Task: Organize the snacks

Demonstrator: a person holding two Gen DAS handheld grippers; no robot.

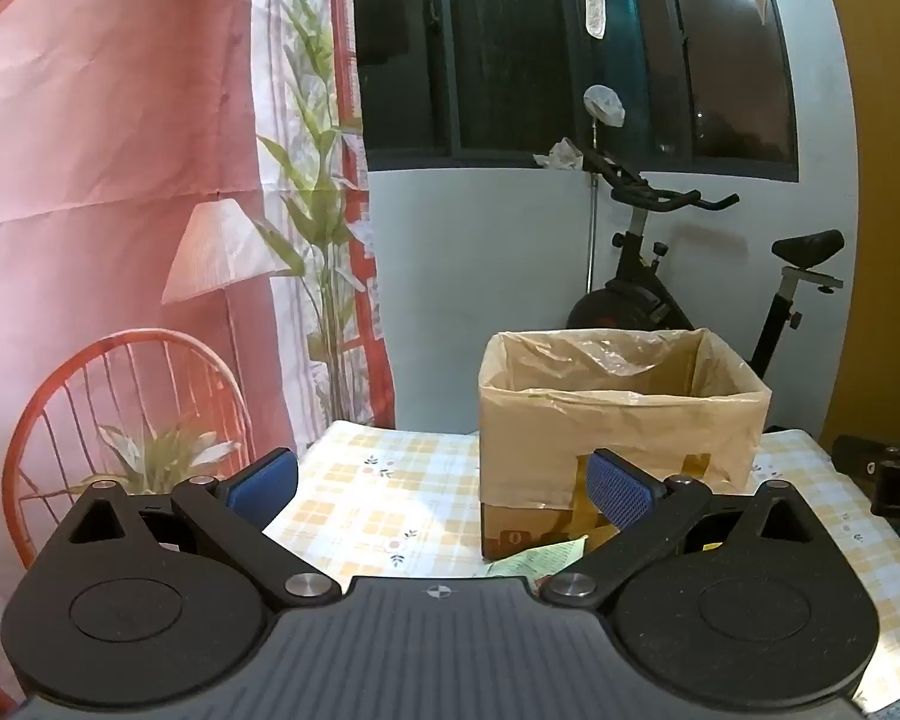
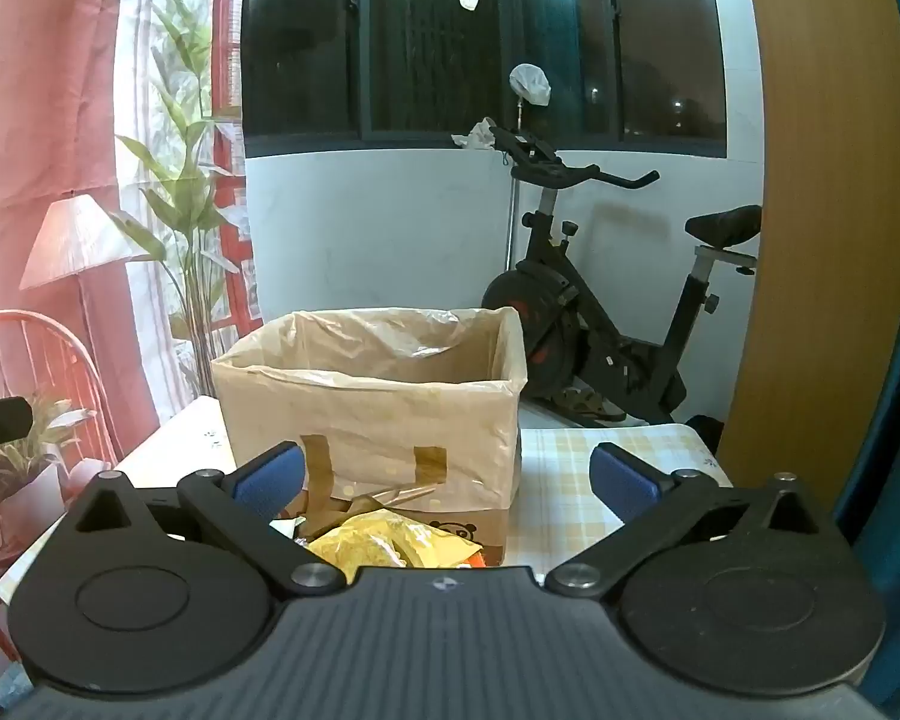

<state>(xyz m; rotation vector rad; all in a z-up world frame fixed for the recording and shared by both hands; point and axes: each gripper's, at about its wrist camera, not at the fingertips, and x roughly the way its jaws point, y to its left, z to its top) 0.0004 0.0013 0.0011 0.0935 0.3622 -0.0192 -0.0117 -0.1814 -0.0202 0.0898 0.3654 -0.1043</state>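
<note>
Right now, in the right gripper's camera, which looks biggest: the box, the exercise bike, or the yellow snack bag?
1. Cardboard box with plastic liner.
2. Exercise bike; close call, since it stands farther back.
3. Yellow snack bag, partly hidden.

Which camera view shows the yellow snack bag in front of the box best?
The right wrist view shows it best: the yellow snack bag lies between the open right hand-held gripper fingers, before the lined cardboard box. The left wrist view shows no yellow bag, only a greenish packet at the box's foot.

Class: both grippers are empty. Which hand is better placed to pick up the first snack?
Probably the right. The yellow snack bag lies just ahead of the open right gripper; the left gripper faces mostly bare tablecloth.
</note>
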